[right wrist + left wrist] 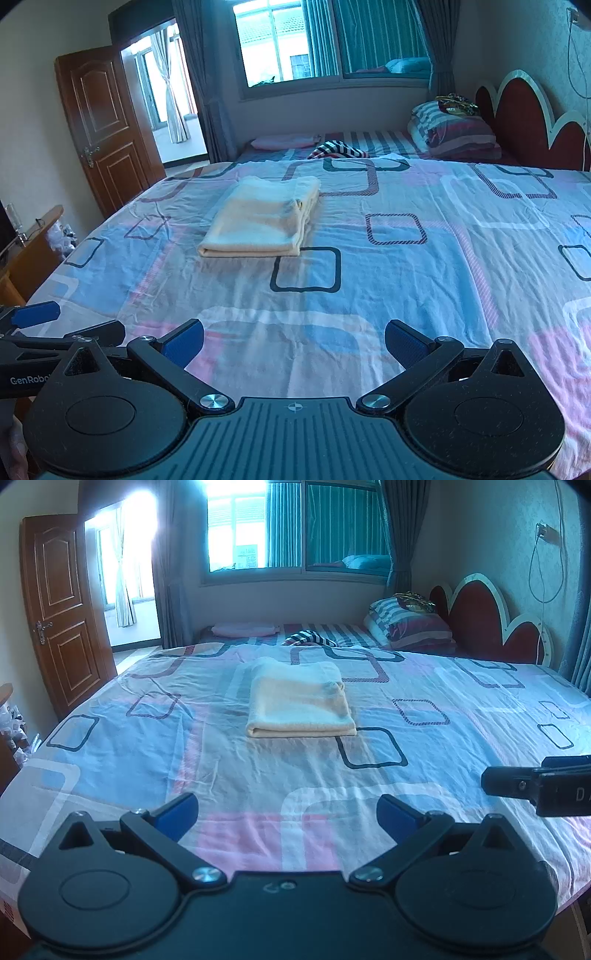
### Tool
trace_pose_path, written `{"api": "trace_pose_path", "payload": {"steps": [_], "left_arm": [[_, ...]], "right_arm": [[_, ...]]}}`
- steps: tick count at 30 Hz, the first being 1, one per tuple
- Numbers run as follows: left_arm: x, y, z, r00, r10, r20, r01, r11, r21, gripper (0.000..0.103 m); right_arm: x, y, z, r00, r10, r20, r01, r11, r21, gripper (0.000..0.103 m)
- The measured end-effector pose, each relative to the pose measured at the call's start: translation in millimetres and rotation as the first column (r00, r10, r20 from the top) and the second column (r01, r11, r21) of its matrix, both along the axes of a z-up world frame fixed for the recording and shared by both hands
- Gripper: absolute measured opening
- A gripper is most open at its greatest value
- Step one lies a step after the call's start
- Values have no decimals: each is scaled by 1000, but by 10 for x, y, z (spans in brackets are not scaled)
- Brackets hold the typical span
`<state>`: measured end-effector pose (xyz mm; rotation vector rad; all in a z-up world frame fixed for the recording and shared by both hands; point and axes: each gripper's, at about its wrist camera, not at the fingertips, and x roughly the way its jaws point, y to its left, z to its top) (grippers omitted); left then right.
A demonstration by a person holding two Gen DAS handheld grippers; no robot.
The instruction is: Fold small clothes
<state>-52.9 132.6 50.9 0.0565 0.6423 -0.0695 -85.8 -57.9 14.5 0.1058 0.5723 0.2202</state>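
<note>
- The cloth (301,701) lies on the bed (258,775) as a neat flat rectangle, its thick folded edge toward you, so the folding looks finished or close to it.
- Your left claw (287,818) hangs well short of the cloth, spread wide and holding nothing: a resting stance, clear of the fold so nothing gets dragged.
- Your right claw (294,341) is likewise spread wide and empty, with the cloth ahead and to its left.
- The cloth's right side shows bunched layers; a loose hem may sit there, though the view is too soft to be sure.
- Past the cloth, a striped garment (338,149) waits, probably next.
</note>
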Motion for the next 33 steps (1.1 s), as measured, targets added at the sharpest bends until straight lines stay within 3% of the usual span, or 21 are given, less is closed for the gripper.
{"api": "trace_pose_path", "payload": {"steps": [33], "left_arm": [[52, 7, -23, 1000, -7, -4, 7, 1000, 16, 102]], "right_arm": [[33, -4, -2, 1000, -1, -7, 1, 1000, -4, 103]]}}
